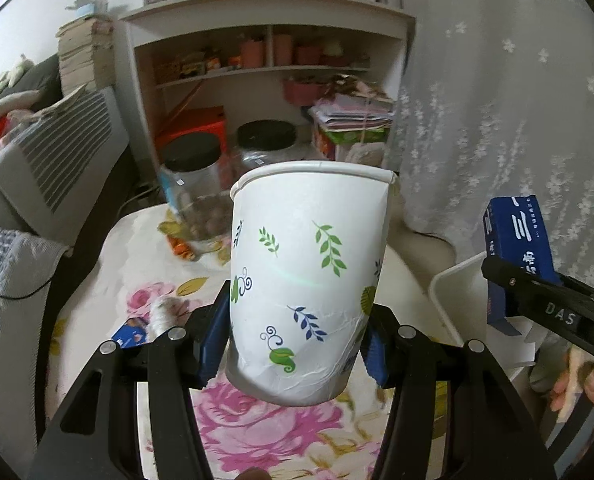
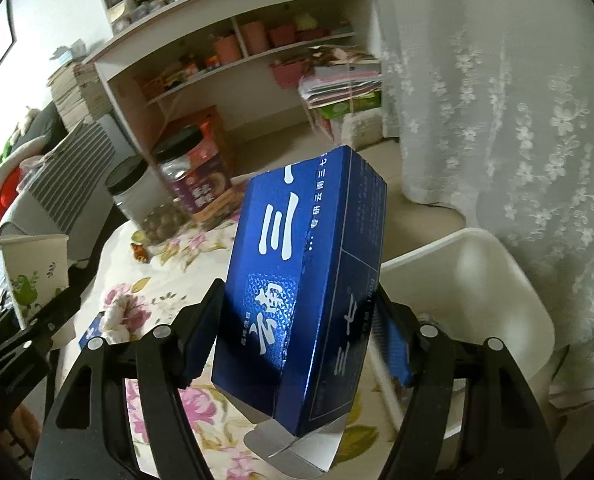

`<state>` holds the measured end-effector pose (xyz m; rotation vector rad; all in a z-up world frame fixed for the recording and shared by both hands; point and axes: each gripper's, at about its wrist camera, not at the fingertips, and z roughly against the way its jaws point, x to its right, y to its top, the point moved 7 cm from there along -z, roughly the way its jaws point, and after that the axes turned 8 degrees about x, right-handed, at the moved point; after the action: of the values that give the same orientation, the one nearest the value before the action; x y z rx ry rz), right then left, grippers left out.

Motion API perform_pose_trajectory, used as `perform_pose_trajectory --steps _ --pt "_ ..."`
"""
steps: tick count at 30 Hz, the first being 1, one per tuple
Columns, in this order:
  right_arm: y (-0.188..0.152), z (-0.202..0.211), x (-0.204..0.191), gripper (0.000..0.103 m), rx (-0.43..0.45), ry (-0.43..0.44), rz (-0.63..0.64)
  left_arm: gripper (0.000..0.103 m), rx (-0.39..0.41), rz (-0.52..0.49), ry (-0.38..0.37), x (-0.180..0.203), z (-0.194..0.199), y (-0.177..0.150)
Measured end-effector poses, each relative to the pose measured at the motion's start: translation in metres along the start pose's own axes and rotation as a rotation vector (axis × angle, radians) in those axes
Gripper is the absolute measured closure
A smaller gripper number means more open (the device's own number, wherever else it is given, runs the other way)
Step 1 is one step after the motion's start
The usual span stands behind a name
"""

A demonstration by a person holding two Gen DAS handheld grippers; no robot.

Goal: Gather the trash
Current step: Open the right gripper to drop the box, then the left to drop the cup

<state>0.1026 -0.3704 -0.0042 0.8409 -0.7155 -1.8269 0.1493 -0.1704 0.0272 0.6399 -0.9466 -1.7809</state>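
**A cup in my left claw, a box in my right**

My left gripper (image 1: pixel 297 344) is clamped on a paper cup (image 1: pixel 309 276), the blue pads pressing its lower wall from both sides. The cup stands roughly upright, tilted a little, held clear above the flowered tablecloth (image 1: pixel 145 272). It is white paper printed with green and blue leaf sprigs; the wall is wrinkled and creased near the base, and the rolled rim is dented at the right.

My right gripper (image 2: pixel 297 344) is closed about halfway on a blue cardboard box (image 2: pixel 301 280), gripping its two narrow sides. The box is tall and rectangular, glossy, with white characters down the front. It leans to the right, and its bottom flaps hang open, showing the pale grey inside of the card.

On the cloth below lie a crumpled white tissue (image 1: pixel 163 314) and, just beside it, a small blue packet (image 1: pixel 129 334). Two clear plastic jars with black lids (image 1: pixel 193 152) stand at the far edge of the table. A smooth white plastic chair (image 2: pixel 477 280) sits to the right.
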Motion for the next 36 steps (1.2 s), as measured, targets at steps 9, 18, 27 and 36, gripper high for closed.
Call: perform_pose_trajectory --steps 9,18,27,36 --pt "0.008 0.003 0.057 0.036 0.015 -0.079 -0.054 0.048 0.011 -0.043 -0.05 0.046 -0.003 0.004" --pt "0.009 0.012 0.127 0.012 0.011 -0.199 -0.176 0.048 -0.015 -0.086 -0.118 0.103 -0.022 -0.002" --pt "0.005 0.037 0.193 0.007 0.022 -0.33 -0.239 0.048 -0.044 -0.122 -0.199 0.172 -0.04 -0.007" --pt "0.005 0.064 0.239 0.007 0.062 -0.414 -0.317 0.047 -0.055 -0.155 -0.26 0.229 -0.048 -0.005"
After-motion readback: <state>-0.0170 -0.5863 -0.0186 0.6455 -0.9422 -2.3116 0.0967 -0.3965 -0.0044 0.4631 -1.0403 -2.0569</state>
